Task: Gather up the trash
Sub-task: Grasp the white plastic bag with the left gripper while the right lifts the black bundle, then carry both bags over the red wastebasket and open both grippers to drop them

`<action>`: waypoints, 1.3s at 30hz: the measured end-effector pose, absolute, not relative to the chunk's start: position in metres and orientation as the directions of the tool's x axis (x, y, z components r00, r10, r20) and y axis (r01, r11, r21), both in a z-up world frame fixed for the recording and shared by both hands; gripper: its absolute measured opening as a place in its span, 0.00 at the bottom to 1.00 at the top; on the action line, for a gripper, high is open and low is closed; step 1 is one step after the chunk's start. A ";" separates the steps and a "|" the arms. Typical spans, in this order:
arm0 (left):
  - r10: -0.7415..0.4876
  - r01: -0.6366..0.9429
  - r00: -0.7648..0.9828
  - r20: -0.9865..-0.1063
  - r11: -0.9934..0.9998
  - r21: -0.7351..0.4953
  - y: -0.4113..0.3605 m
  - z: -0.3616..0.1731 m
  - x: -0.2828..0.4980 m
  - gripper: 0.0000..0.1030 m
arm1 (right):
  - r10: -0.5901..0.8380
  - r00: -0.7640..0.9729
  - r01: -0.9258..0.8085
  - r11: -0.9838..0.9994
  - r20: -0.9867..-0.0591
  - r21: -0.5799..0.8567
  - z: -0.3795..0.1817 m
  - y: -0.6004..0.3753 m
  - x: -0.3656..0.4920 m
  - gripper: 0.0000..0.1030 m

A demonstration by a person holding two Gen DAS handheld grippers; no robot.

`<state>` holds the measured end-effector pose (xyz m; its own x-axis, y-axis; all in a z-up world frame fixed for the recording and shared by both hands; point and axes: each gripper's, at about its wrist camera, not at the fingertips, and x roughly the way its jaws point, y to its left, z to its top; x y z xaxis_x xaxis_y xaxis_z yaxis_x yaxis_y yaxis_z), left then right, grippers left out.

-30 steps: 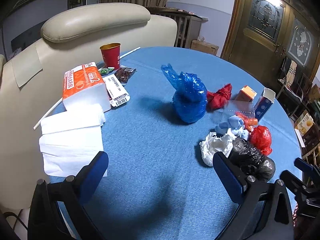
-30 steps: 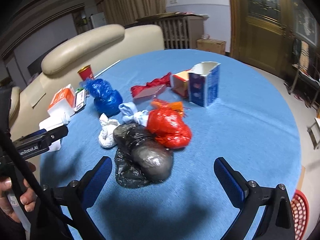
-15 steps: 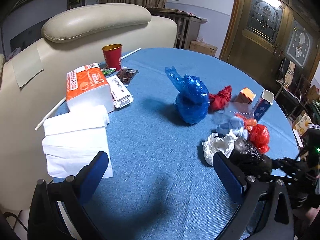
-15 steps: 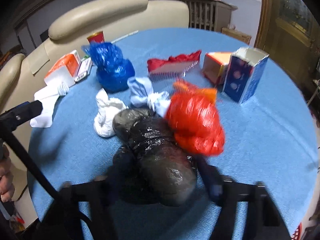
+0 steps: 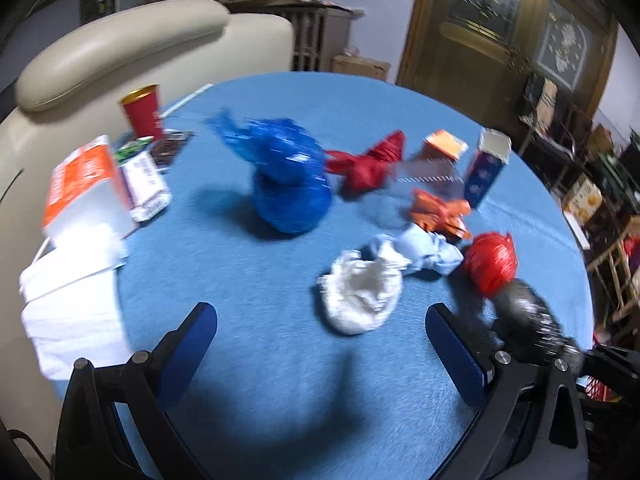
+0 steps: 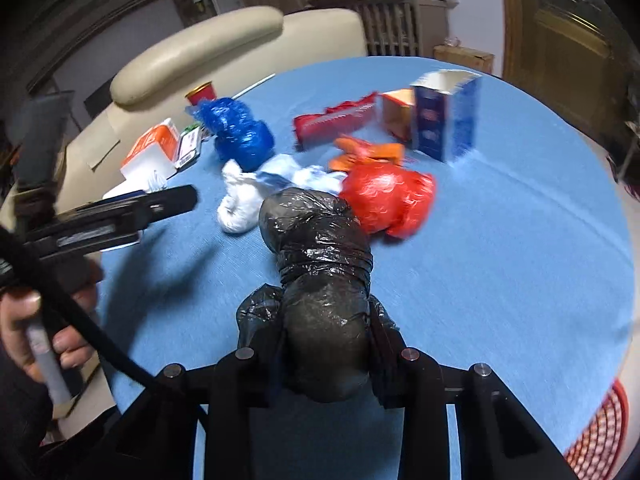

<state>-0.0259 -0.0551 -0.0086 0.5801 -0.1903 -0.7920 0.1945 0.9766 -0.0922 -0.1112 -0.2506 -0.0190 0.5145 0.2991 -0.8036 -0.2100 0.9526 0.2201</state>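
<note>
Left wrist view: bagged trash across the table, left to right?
Crumpled blue plastic bag → white plastic bag bundle → pale blue plastic bag bundle → red plastic bag bundle → black plastic bag bundle.

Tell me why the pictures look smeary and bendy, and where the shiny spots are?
Left wrist view: the tissue pack and blue bag are smeared by motion blur, and the round table bulges from the fisheye lens. Right wrist view: the black bag is sharp with shiny glare spots, while the red bag behind it is blurred.
</note>
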 end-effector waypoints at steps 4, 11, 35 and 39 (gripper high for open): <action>-0.185 0.234 0.547 -0.816 0.970 -0.063 -0.079 -0.025 -0.010 1.00 | 0.286 0.529 -0.154 0.958 -0.799 0.242 -0.015 -0.275 -0.127 0.34; -0.189 0.240 0.496 -0.848 0.968 -0.075 -0.090 -0.046 0.011 0.45 | 0.284 0.546 -0.116 0.957 -0.788 0.265 -0.018 -0.293 -0.136 0.34; -0.236 0.271 0.617 -0.751 0.959 -0.079 -0.086 0.027 -0.084 0.36 | 0.258 0.665 -0.089 0.959 -0.700 0.269 0.016 -0.293 -0.183 0.34; -0.271 0.318 0.615 -0.741 0.944 -0.081 -0.106 0.034 -0.098 0.36 | 0.221 0.699 -0.041 0.962 -0.680 0.271 0.024 -0.310 -0.202 0.34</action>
